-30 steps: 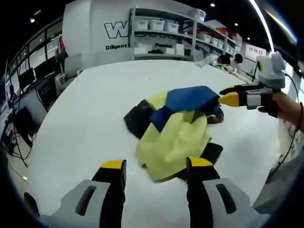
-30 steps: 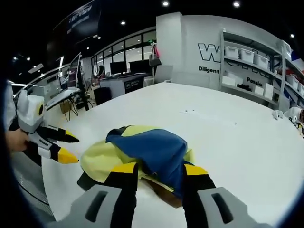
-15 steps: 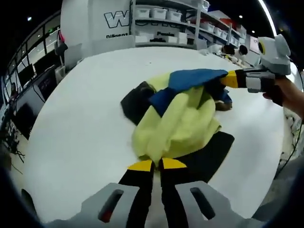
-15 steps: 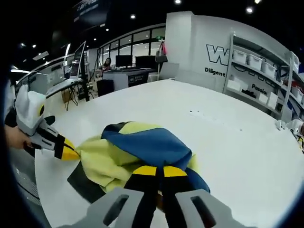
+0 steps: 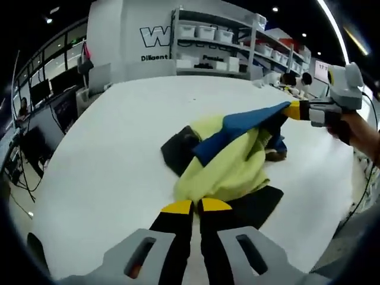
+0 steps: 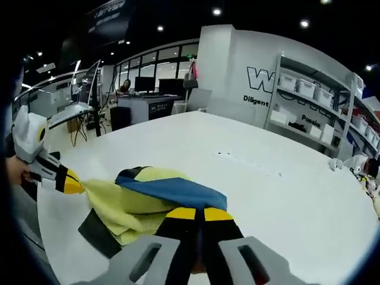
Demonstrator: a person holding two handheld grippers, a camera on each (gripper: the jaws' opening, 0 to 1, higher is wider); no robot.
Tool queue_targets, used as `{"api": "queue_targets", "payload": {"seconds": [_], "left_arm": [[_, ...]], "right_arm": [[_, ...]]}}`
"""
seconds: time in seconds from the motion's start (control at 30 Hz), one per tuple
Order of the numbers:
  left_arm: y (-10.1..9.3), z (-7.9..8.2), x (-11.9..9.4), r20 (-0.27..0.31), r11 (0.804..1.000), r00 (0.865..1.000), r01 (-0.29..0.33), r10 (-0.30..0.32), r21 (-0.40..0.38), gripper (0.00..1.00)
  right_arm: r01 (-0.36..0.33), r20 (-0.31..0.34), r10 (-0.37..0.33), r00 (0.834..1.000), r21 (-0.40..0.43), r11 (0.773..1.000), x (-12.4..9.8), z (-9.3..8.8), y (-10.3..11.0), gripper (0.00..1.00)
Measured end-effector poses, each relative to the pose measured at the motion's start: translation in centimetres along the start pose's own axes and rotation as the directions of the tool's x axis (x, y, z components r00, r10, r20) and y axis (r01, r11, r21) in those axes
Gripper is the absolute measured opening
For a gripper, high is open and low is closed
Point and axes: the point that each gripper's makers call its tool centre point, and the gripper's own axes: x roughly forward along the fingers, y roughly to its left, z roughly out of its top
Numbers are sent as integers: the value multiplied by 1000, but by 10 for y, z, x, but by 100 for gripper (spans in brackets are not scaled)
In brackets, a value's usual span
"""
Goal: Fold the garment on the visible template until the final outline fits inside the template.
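The soft yellow and blue cloth garment (image 5: 228, 157) is lying bunched up in the middle of the big white table (image 5: 107, 160), on top of a flat black template sheet (image 5: 255, 205) that is peeking out at two sides.

The left gripper (image 5: 189, 208) is pinching the yellow edge of the garment with its yellow-tipped jaws pressed together. The right gripper (image 6: 193, 214) is pinching the blue part, with its jaws pressed together too. In the left gripper view the right gripper (image 5: 295, 110) is holding the blue cloth up off the table, and a hand (image 5: 361, 129) is showing behind it.

The step looks like pulling the garment open so it can be laid flat. To do it well, both grippers should pull apart gently and evenly, so the cloth is not slipping out. The cloth should be kept low and over the black sheet, so nothing is sliding off the table.

On the white wall (image 6: 237, 71) big dark letters are starting with "W", and small words below read "Diligent". Another small word on the shelves (image 6: 312, 95) looks like "Passion", but it is too small to be sure.
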Motion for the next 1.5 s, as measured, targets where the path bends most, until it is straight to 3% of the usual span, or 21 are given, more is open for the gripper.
{"api": "queue_targets", "payload": {"seconds": [0.13, 0.27, 0.57, 0.6, 0.83, 1.0, 1.1, 1.27, 1.37, 1.5], "left_arm": [[-2, 6, -9, 17, 1000, 1000, 4, -5, 10, 2], [-3, 25, -26, 89, 999, 996, -8, 4, 52, 2], [2, 50, -53, 161, 999, 987, -11, 5, 40, 2], [7, 60, -60, 191, 998, 981, -33, 24, 45, 2], [46, 92, -87, 267, 989, 956, -138, 121, 44, 2], [57, 101, -94, 287, 985, 946, -166, 148, 40, 2], [84, 116, -107, 319, 972, 922, -235, 218, 16, 2], [95, 114, -110, 313, 965, 916, -264, 251, -1, 2], [102, 111, -113, 307, 958, 911, -287, 276, -11, 2], [114, 108, -117, 296, 950, 906, -311, 303, -20, 2]], "right_arm": [[28, 7, -28, 1000, 3, 1000, -10, 2, -11, 0], [32, 22, -32, 999, 9, 999, -20, 7, -15, 0], [47, 48, -47, 998, 0, 999, -27, 21, -24, 0], [47, 48, -47, 998, -2, 999, -27, 22, -25, 0], [76, 38, -76, 996, 17, 997, -30, 23, -40, 0], [78, 41, -79, 996, 22, 997, -31, 24, -43, 0], [126, 46, -130, 990, 82, 989, -38, 26, -63, 0], [163, 50, -170, 984, 131, 978, -47, 24, -78, 0], [186, 56, -203, 978, 220, 958, -55, 22, -90, 0], [234, 36, -253, 967, 269, 934, -69, 14, -116, 0]]}}
